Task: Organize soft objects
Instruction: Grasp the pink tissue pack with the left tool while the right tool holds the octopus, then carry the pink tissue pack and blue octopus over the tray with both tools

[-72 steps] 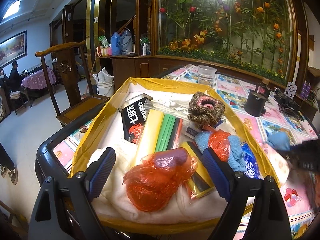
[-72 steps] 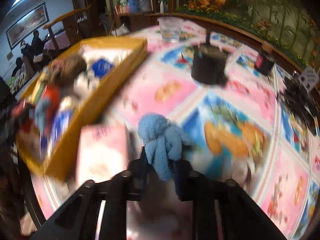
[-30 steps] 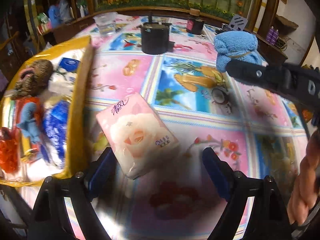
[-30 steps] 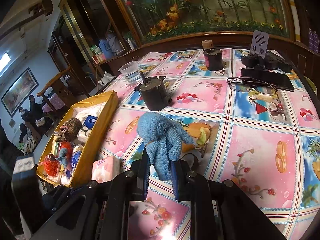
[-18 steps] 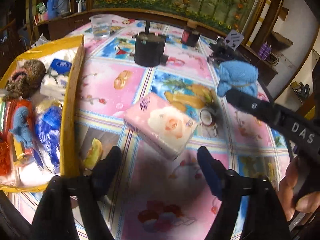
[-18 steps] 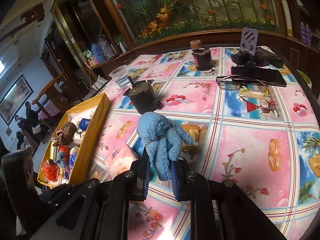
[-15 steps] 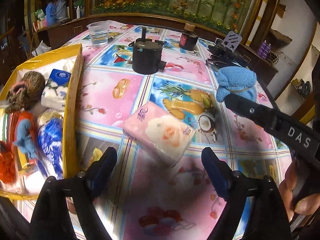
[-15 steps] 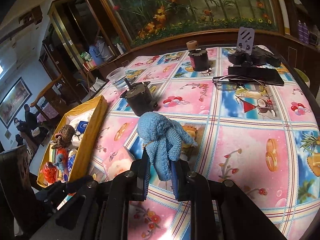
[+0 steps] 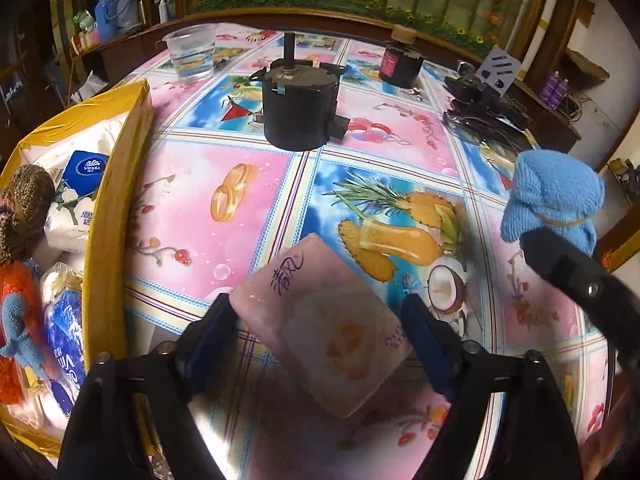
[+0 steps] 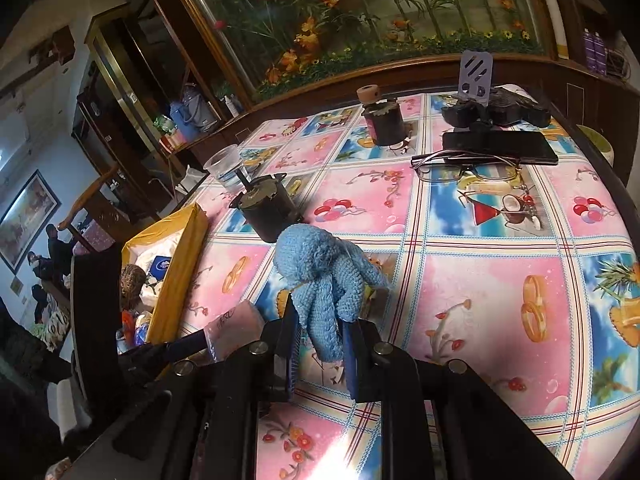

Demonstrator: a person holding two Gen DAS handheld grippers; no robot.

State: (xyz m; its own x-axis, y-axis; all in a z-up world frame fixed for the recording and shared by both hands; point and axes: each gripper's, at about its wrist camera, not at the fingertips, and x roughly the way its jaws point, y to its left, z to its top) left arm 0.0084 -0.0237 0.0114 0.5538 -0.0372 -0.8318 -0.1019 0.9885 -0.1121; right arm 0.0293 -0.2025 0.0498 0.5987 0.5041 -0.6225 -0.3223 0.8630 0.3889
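My left gripper [image 9: 320, 328] has its jaws on both sides of a pink tissue pack [image 9: 324, 332] that lies on the patterned tablecloth; the fingers touch its edges. The pack also shows in the right wrist view [image 10: 232, 330]. My right gripper [image 10: 320, 344] is shut on a blue knitted octopus toy [image 10: 324, 276] and holds it above the table; the toy shows in the left wrist view [image 9: 552, 200] at the right. A yellow box [image 9: 108, 216] at the left holds soft toys and tissue packs.
A black motor [image 9: 298, 110] stands at mid-table. A plastic cup [image 9: 192, 50] and a small dark jar [image 9: 400, 64] stand farther back. Glasses [image 10: 468, 168], a phone [image 10: 500, 146] and black gear [image 10: 496, 110] lie at the far right. A wooden chair [image 10: 92, 200] stands beyond the box.
My left gripper has left the box, moved right over the table and come down around the pink tissue pack, jaws narrowing onto it. My right gripper still holds the blue octopus aloft.
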